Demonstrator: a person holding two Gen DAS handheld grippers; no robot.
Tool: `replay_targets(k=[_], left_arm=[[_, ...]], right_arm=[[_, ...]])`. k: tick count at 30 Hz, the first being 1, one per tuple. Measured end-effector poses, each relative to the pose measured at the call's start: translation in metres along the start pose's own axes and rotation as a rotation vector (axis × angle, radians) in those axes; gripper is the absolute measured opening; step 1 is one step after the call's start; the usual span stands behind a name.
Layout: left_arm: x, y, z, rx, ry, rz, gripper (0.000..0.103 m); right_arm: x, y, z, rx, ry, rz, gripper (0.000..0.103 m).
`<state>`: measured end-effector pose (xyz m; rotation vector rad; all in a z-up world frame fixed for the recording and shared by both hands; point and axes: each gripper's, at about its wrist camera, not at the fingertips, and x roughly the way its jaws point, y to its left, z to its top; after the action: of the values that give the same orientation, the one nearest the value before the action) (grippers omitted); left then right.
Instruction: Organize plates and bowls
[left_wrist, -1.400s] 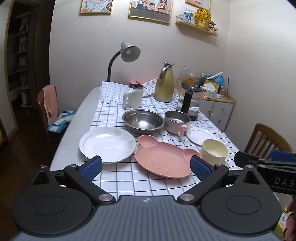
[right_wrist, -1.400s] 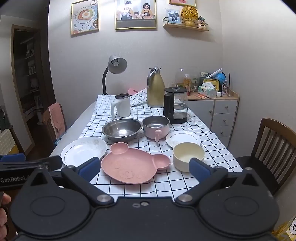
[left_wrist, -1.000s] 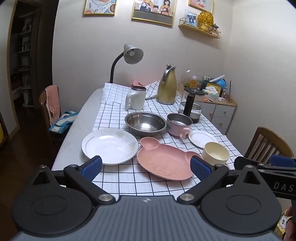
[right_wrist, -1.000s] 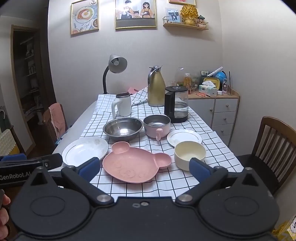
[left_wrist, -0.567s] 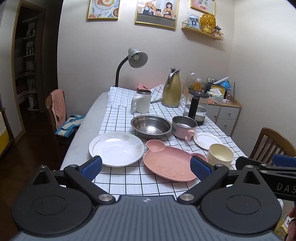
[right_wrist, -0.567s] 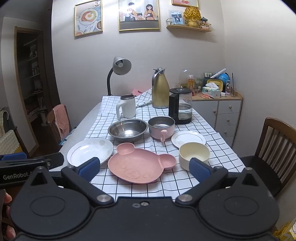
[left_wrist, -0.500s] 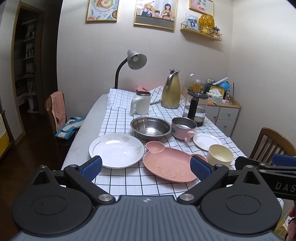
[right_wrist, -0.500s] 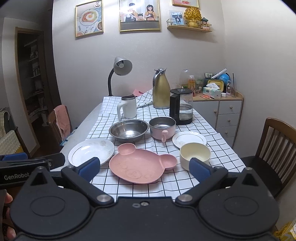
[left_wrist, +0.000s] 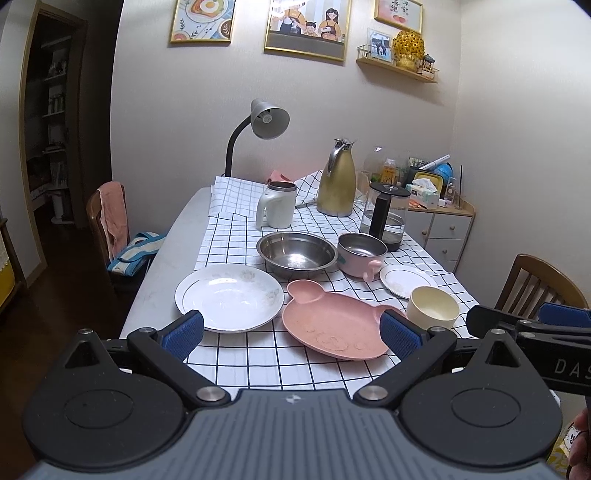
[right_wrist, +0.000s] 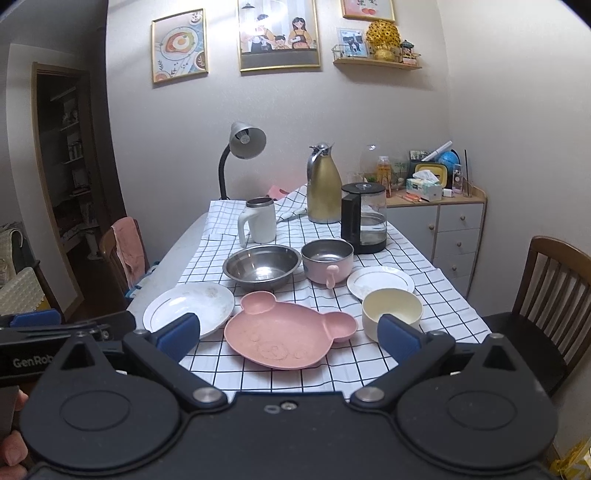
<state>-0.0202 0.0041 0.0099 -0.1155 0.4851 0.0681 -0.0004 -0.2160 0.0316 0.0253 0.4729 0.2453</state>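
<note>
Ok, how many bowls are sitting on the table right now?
3, none visibly hidden: the steel bowl mid-table, the pink handled bowl just to its right, and the cream bowl at the near right, beside the pink bear plate.

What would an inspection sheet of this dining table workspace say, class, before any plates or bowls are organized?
Surface: table partly covered by checked cloth.
Job's things: white plate, pink bear plate, cream bowl, small plate, steel bowl, pink handled bowl; all lie separate, none stacked.
Clutter: white mug, gold jug, glass kettle, desk lamp.
Grippers: left gripper and right gripper open, holding nothing, short of the dishes.
Cables: nothing seen.
Surroundings: chairs, drawer cabinet, framed pictures.
</note>
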Motion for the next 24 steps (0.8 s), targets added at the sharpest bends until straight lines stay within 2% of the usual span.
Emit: replay_targets(k=[9, 24], left_arm=[[-0.0061, 0.0036, -0.0001, -0.002, -0.005, -0.002, 0.102], [0.0008, 0.0012, 0.0019, -0.008, 0.007, 0.022, 0.102]], right_arm=[[-0.0003, -0.0017, -0.0032, 0.043, 0.012, 0.024, 0.103], [0.0013, 0.0015, -0.0046, 0.021, 0.008, 0.035, 0.103]])
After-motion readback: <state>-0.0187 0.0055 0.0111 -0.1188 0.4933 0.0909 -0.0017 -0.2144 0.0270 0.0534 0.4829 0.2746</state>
